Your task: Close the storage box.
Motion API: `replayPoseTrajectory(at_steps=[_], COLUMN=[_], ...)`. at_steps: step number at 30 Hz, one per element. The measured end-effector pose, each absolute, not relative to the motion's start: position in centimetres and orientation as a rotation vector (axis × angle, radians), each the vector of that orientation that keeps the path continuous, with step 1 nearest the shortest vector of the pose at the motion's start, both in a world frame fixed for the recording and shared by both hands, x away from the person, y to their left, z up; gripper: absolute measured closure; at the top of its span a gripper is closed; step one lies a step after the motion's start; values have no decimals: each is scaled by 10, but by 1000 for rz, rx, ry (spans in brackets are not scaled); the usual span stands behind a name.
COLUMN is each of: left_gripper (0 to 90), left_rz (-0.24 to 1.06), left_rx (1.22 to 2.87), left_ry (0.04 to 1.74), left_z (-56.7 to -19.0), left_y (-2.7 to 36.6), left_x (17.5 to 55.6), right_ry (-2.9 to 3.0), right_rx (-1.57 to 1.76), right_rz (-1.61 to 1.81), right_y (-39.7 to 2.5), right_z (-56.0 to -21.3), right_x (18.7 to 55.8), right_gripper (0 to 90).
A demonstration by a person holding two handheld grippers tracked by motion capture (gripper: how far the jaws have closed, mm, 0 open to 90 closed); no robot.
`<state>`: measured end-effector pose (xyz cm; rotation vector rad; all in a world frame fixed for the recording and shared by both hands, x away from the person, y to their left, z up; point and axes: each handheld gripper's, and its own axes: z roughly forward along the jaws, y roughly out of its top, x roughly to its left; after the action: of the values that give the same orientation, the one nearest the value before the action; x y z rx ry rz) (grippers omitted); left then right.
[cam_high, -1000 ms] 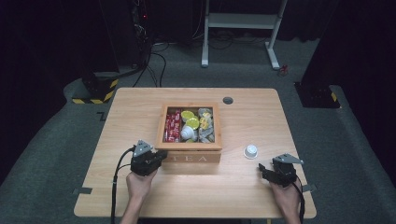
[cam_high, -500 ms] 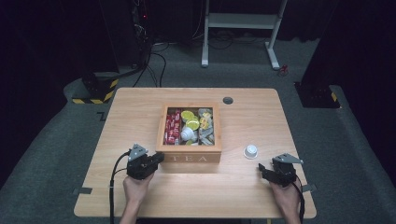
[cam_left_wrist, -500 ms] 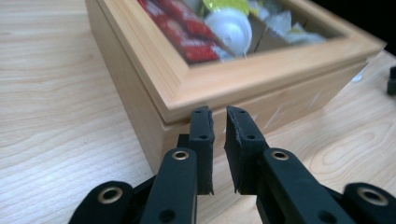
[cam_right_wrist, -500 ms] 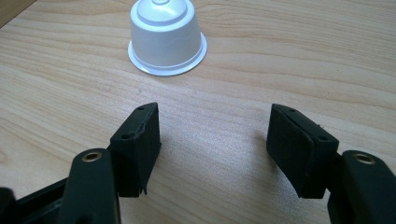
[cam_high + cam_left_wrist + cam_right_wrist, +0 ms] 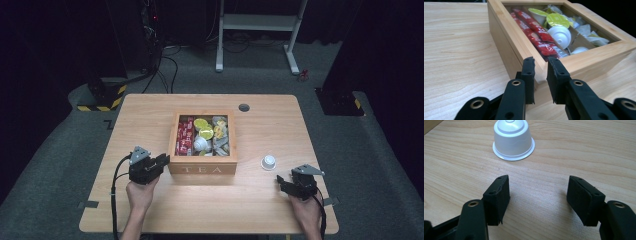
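While the left gripper (image 5: 540,72) sits nearly closed at the tea box's (image 5: 584,58) near-left corner, the right gripper (image 5: 537,195) gapes wide open just short of the white capsule (image 5: 513,140).

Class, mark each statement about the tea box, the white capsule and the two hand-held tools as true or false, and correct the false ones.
1. A white capsule stands on the table to the right of the tea box. True.
2. The right tool is shut on that capsule. False: its jaws are wide apart with bare table between them, and the capsule stands beyond them.
3. The left tool has its jaws at the box's near left corner. True: they stand a narrow gap apart.
4. The tea box is empty. False: it holds red sachets, yellow-lidded cups and another white capsule.
5. The capsule on the table lies on its side. False: it stands with its wide rim down.
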<state>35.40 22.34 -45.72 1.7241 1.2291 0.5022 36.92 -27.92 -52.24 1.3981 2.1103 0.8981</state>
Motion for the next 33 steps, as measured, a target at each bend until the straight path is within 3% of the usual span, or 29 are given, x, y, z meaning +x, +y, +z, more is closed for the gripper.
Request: replayPoseTrajectory(at_steps=[16, 25, 33], left_gripper=[759, 574, 508], left_rz=[585, 551, 578], left_rx=[1760, 1710, 1675], left_ry=[1192, 1221, 1264], left_z=[-461, -461, -459], left_y=[217, 231, 249], left_x=[355, 351, 346], right_ry=[2109, 2108, 2108], right_rx=[1399, 1402, 1400], right_rz=[898, 898, 898], right_y=[-279, -279, -279], right_z=[-522, -522, -522], right_x=[369, 369, 369], right_gripper=[349, 348, 348])
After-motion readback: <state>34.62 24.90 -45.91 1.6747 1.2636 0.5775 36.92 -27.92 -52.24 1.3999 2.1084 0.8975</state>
